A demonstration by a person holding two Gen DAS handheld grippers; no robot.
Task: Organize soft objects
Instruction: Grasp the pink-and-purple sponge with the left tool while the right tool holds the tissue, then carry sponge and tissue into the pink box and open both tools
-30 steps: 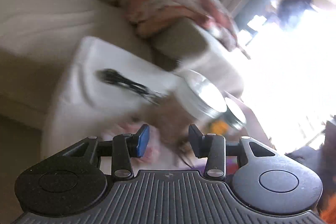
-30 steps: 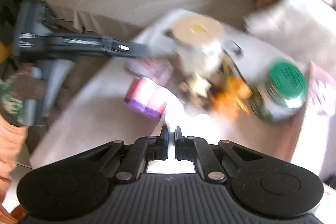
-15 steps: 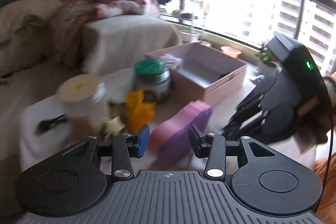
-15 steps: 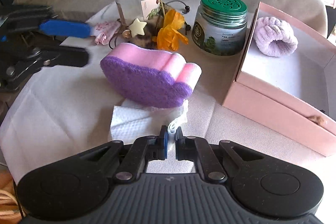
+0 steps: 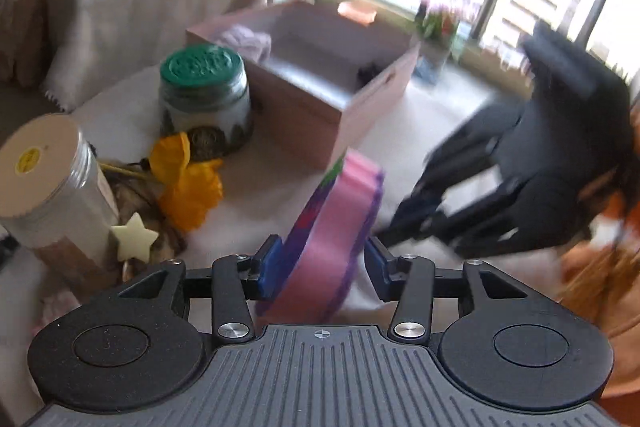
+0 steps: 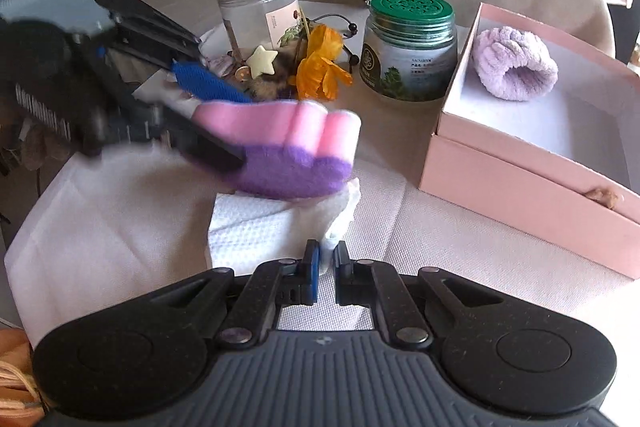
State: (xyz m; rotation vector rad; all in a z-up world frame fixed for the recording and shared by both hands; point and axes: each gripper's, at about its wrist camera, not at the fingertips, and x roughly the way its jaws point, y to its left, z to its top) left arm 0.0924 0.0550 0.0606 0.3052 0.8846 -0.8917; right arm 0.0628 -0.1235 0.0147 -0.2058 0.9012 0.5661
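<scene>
Left tool [image 5: 323, 269]: its blue pads [image 5: 269, 267] stand on either side of a pink-and-purple sponge [image 5: 336, 227], which lies on edge between them. The jaws are opening; the left pad lies against the sponge's purple face, while a narrow gap shows at the right pad. In the right wrist view the same tool [image 6: 224, 123] reaches in from the left, one finger above and one below the sponge [image 6: 288, 147], whose pink layer faces up and purple layer faces down; the sponge is raised off the desk [image 6: 460, 251].

Right tool [image 6: 324, 259]: jaws pressed nearly together, pinching the twisted corner of a white paper towel [image 6: 264, 223]. The towel lies flat on the cloth-covered desk, directly below the raised sponge.

Pink box [image 6: 532, 163]: open, at the right of the desk. A lilac plush wristband [image 6: 514, 67] rests in its far corner; a small brown object sits at its near wall.

Behind the sponge: a green-lidded jar [image 6: 410, 47] just beside the box, a clear jar with a pale lid [image 6: 260, 11], an orange fabric flower [image 6: 320, 67] and a cream star [image 6: 262, 60] clustered between the two jars.

A person's orange sleeve [image 5: 600, 267] shows at the right edge of the left wrist view, motion-blurred.
</scene>
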